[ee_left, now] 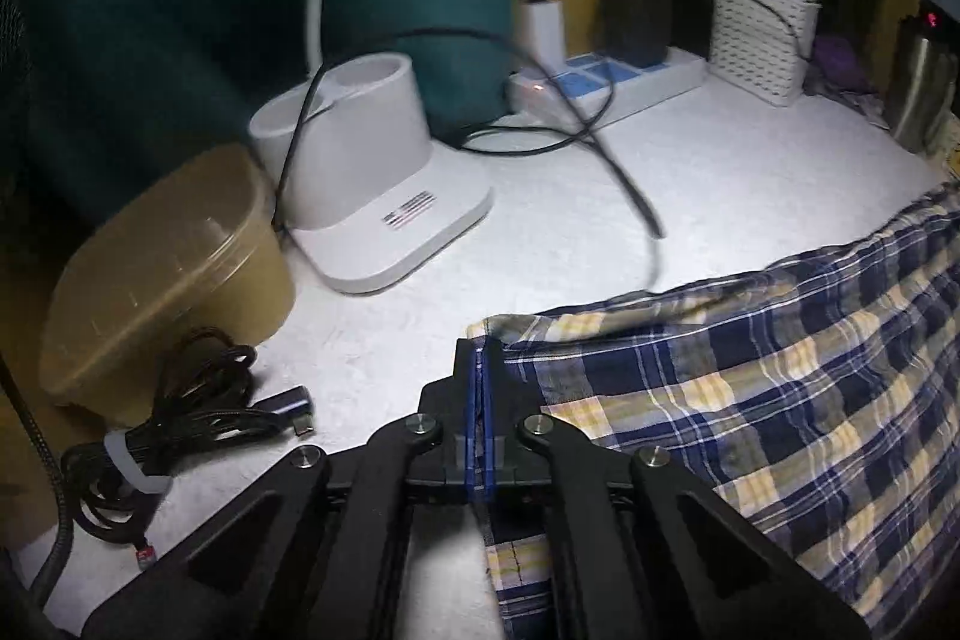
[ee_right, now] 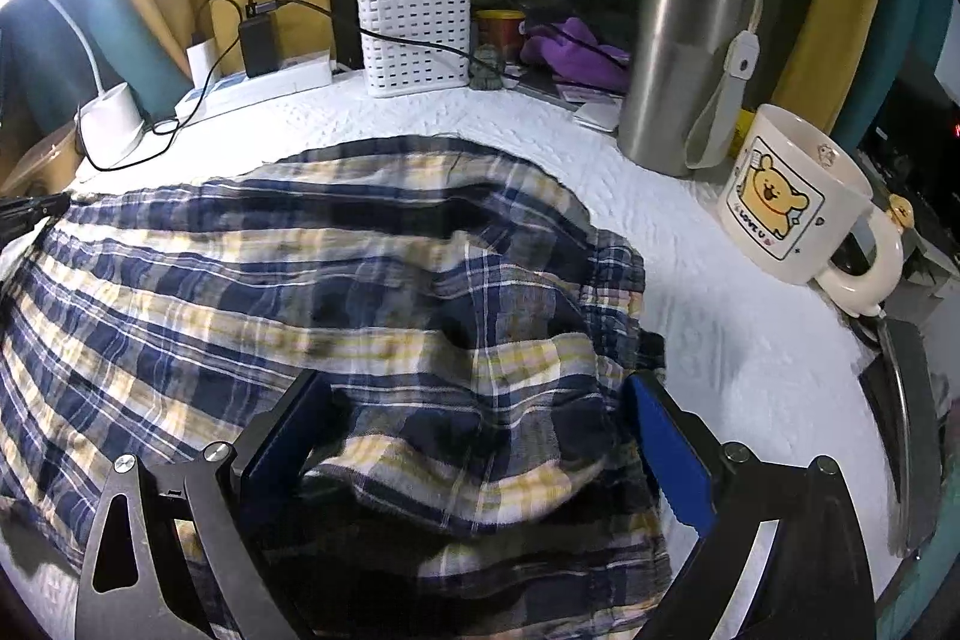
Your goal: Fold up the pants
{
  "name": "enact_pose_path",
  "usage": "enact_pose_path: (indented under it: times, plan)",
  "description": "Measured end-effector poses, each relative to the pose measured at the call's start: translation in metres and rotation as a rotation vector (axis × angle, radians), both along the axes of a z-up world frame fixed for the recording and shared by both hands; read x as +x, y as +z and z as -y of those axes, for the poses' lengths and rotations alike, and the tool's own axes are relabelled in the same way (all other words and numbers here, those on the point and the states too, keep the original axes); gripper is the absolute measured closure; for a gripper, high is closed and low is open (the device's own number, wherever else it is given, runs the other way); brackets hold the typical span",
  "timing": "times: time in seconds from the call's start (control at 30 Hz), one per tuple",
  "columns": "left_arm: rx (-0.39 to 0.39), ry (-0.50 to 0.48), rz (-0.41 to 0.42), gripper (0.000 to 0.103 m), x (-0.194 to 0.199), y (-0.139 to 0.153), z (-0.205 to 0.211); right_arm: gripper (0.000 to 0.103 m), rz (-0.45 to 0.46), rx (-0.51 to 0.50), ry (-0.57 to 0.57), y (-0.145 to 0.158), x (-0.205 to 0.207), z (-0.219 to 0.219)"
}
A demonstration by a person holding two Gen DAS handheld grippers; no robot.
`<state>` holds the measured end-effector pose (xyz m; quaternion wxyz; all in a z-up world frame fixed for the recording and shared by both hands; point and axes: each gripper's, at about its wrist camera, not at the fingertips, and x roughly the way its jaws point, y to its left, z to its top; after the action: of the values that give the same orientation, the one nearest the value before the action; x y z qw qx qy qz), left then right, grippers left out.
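Left wrist view: my left gripper [ee_left: 480, 370] is clenched on the corner edge of the plaid pants [ee_left: 750, 370], which lie on the white table [ee_left: 690, 172], presumably so that corner can be carried over for a fold; how much cloth sits between the pads is hidden. Right wrist view: my right gripper [ee_right: 480, 436] stands released, jaws wide astride a bunched hump of pants, probably the waistband, though blur and dim light leave me unsure.
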<state>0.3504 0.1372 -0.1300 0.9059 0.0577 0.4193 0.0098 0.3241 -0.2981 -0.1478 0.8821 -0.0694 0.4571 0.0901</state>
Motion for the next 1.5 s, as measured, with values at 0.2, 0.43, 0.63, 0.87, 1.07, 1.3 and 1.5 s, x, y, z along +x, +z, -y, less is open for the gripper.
enact_pose_path:
  times: [0.2,0.43,0.63,0.87,1.07,1.3,1.5]
  plan:
    - [-0.056,0.022,0.005,0.095,-0.001,0.010,-0.006,0.005,0.009,-0.005,-0.011,0.001,-0.003,0.001]
    - [-0.058,0.032,0.056,0.042,-0.039,0.038,0.000,0.005,0.042,0.004,-0.048,0.020,-0.023,0.017]
    - [-0.070,-0.013,0.065,0.042,-0.083,0.044,0.028,0.005,0.048,0.017,-0.075,0.030,-0.047,0.032]
    - [-0.123,-0.123,0.038,0.042,-0.133,0.038,0.093,0.005,0.043,0.044,-0.118,0.034,-0.072,0.051]
    - [-0.162,-0.161,-0.024,0.042,-0.157,0.018,0.127,0.005,0.010,0.123,-0.181,0.018,-0.075,0.066]
    - [-0.131,-0.106,-0.080,0.042,-0.168,-0.009,0.129,0.005,-0.008,-0.026,-0.157,-0.004,-0.075,0.061]
    - [-0.094,-0.070,-0.087,0.042,-0.178,-0.010,0.122,0.005,0.000,-0.068,-0.173,-0.002,-0.088,0.073]
